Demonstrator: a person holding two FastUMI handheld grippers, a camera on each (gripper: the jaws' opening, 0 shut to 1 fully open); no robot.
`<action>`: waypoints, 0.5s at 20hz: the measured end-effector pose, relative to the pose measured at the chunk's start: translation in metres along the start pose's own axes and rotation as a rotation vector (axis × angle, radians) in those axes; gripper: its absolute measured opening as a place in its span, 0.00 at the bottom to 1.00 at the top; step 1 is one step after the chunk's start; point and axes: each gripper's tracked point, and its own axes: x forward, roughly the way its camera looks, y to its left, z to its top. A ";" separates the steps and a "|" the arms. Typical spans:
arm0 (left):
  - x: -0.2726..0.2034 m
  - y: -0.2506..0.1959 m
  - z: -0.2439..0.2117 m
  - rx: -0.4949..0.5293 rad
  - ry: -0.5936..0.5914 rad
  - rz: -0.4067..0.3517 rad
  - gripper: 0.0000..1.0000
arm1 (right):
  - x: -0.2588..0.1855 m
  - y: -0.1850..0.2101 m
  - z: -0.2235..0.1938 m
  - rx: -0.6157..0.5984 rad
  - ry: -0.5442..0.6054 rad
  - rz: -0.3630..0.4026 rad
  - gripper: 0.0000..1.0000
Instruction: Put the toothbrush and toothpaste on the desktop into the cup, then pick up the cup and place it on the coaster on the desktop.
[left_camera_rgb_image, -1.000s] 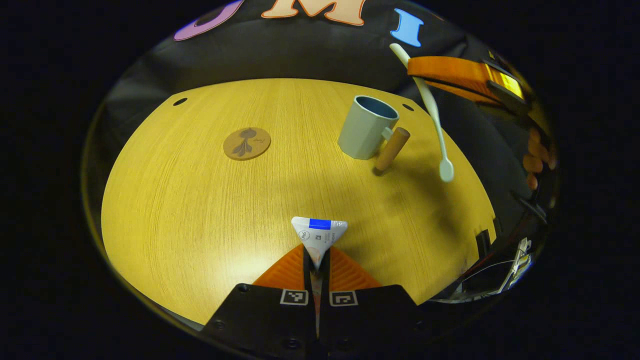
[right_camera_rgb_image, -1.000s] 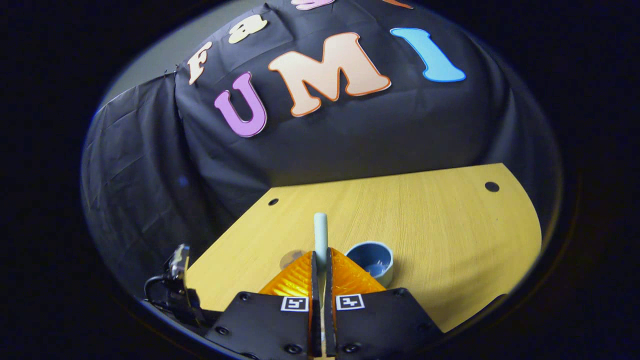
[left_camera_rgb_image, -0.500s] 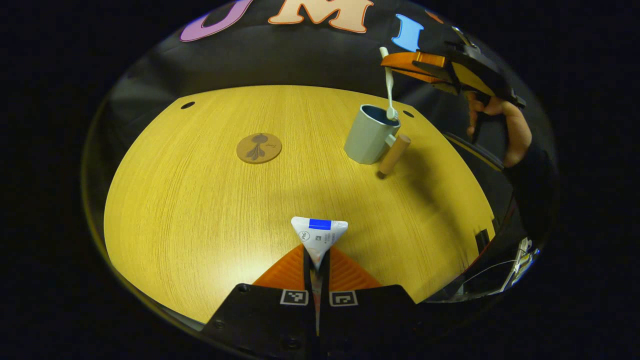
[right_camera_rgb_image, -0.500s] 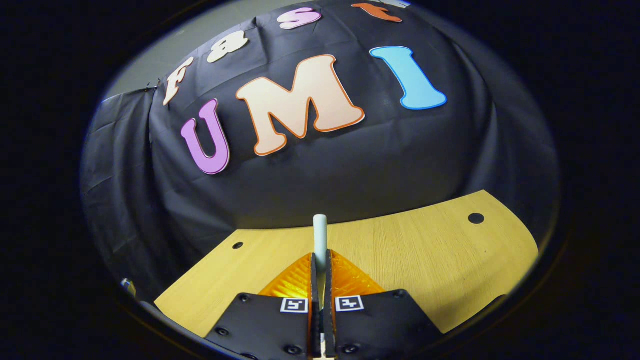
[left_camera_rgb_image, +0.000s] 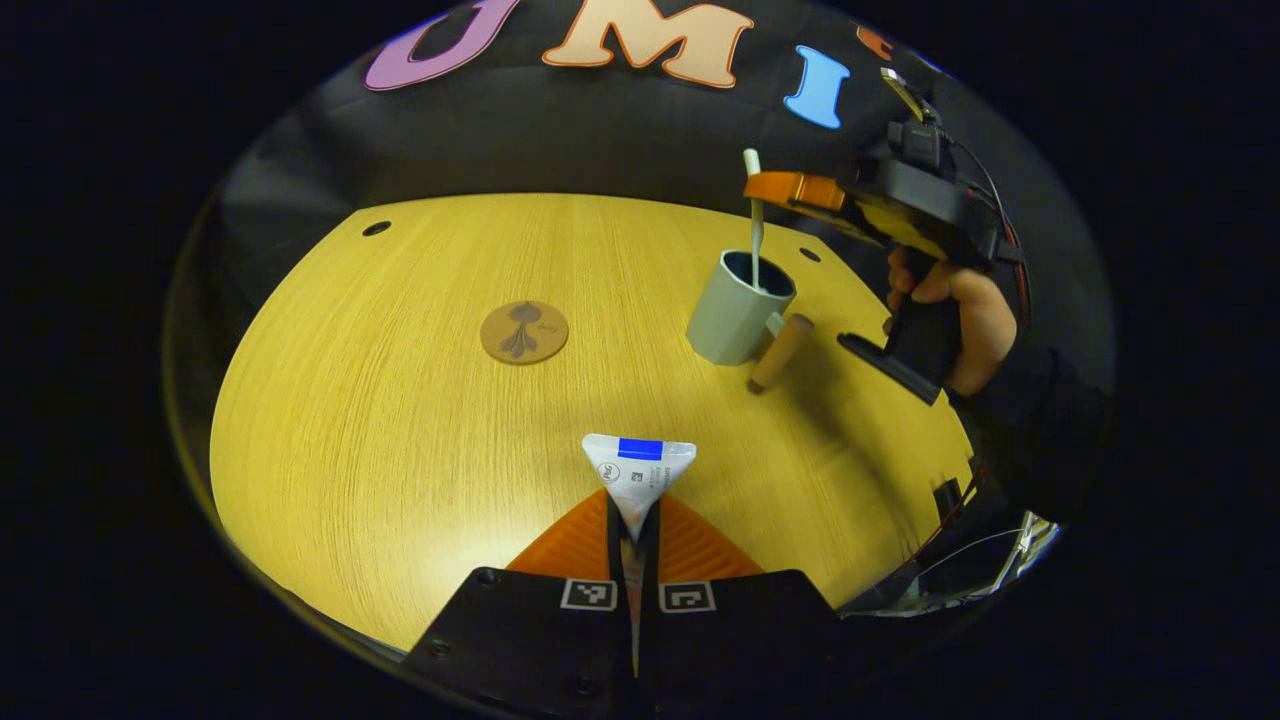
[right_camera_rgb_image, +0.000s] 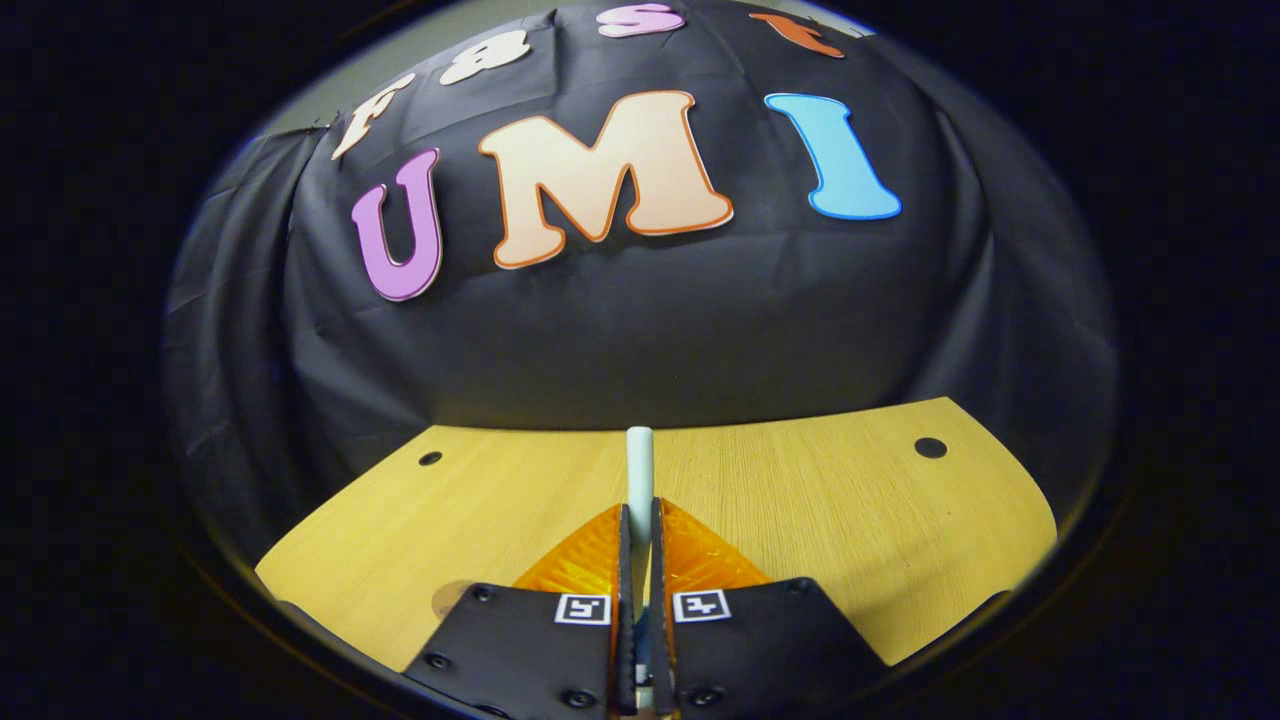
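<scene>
In the left gripper view my left gripper (left_camera_rgb_image: 634, 512) is shut on a white toothpaste tube (left_camera_rgb_image: 639, 470) with a blue band, held above the table's near edge. Farther right stands the grey cup (left_camera_rgb_image: 737, 308) with a wooden handle (left_camera_rgb_image: 781, 352). The right gripper (left_camera_rgb_image: 782, 188), held by a hand (left_camera_rgb_image: 955, 310), hangs over the cup, shut on a white toothbrush (left_camera_rgb_image: 755, 220) whose lower end dips upright into the cup. The round brown coaster (left_camera_rgb_image: 524, 332) lies left of the cup. In the right gripper view my right gripper (right_camera_rgb_image: 640, 520) pinches the toothbrush handle (right_camera_rgb_image: 639, 475).
The yellow wooden table (left_camera_rgb_image: 400, 400) has small dark holes near its far corners (left_camera_rgb_image: 377, 228). Black cloth walls the booth behind the table (right_camera_rgb_image: 650, 340). Cables and a device hang off the table's right edge (left_camera_rgb_image: 990, 560).
The right gripper has lowered and levelled over the cup, and the toothbrush has gone from its rim to standing upright inside it. My left gripper holds still with the toothpaste.
</scene>
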 end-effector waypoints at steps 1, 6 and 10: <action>0.001 -0.001 0.002 0.008 -0.002 -0.004 0.01 | -0.001 0.001 -0.008 0.010 0.021 0.012 0.11; 0.006 -0.012 0.011 0.031 -0.002 -0.040 0.01 | -0.029 -0.006 -0.035 0.025 0.102 0.053 0.53; 0.008 -0.026 0.044 0.038 -0.072 -0.077 0.01 | -0.072 -0.034 -0.048 0.020 0.119 0.034 0.98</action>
